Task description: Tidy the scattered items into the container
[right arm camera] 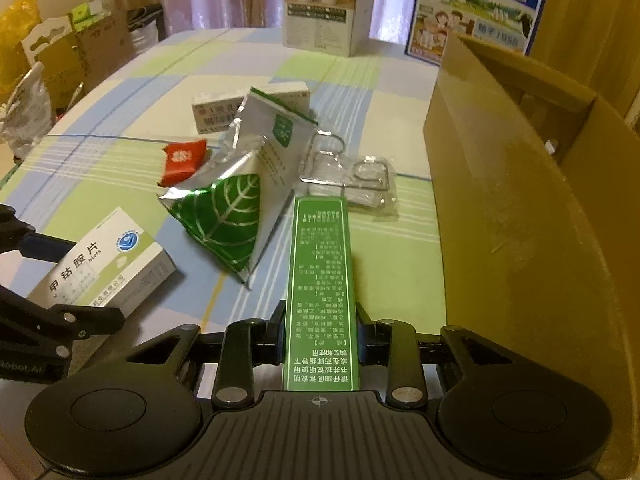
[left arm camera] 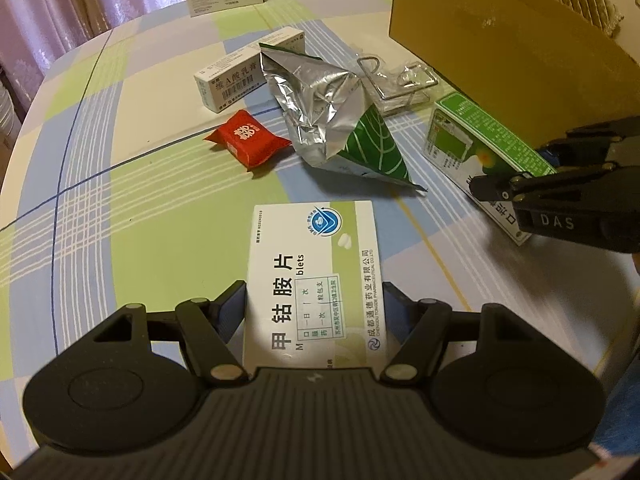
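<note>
A: What does each claw hold?
B: Left gripper (left arm camera: 314,300) clamps the white box (left arm camera: 312,280); right gripper (right arm camera: 320,340) pinches the green box (right arm camera: 322,280).
A: Nearby?
B: Foil pouch (right arm camera: 236,216), red packet (right arm camera: 184,160) centre; carton (right arm camera: 520,208) right.

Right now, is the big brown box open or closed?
Open. The cardboard box has its flaps standing up, and the right wrist view looks down into its hollow inside. What lies in there cannot be made out.

You're in a home room: a table under a checked cloth (left arm camera: 120,208), pink curtains (left arm camera: 48,12) at the far left, cardboard boxes (right arm camera: 80,52) stacked beyond it.
</note>
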Available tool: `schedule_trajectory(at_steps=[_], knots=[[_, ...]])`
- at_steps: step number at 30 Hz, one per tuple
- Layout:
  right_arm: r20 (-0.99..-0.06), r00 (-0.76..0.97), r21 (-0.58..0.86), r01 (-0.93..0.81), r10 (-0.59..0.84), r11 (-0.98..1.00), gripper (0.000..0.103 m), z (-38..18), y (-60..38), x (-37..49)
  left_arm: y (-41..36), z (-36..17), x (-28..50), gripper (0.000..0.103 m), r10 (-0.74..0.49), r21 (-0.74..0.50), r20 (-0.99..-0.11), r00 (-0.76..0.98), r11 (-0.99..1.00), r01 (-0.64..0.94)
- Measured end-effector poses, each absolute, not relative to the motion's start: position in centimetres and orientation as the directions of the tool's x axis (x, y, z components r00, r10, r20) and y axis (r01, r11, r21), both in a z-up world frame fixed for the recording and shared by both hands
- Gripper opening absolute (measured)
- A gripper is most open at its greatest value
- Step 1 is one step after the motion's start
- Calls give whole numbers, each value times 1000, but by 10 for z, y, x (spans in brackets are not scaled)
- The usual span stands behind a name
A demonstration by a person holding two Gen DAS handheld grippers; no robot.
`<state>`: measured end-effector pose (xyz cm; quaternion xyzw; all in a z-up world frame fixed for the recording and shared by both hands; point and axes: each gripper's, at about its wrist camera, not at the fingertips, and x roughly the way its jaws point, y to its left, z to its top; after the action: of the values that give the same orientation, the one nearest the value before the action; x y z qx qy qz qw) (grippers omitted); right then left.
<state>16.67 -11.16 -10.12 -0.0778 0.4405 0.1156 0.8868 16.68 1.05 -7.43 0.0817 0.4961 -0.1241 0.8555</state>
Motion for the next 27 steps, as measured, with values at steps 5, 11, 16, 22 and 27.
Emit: schedule_trajectory(at_steps=[5, 11, 16, 22, 27], knots=[[-766, 623, -29, -283, 161, 959, 28, -81, -110, 154, 12, -63, 158, 67, -129, 13, -860, 494, 961, 275], [-733, 655, -25, -296, 184, 955, 27, -56, -110, 139, 10, -41, 145, 67, -127, 11, -843, 523, 967, 253], [-706, 683, -28, -291, 187, 956, 27, -36, -116, 128, 1, -23, 133, 67, -130, 16, -828, 546, 967, 254], [-659, 726, -21, -276, 194, 961, 27, -7, -130, 112, -11, -5, 122, 67, -135, 24, -812, 568, 964, 263], [-617, 760, -11, -268, 205, 963, 27, 21, -145, 100, -27, 13, 116, 67, -147, 30, -794, 589, 960, 280]])
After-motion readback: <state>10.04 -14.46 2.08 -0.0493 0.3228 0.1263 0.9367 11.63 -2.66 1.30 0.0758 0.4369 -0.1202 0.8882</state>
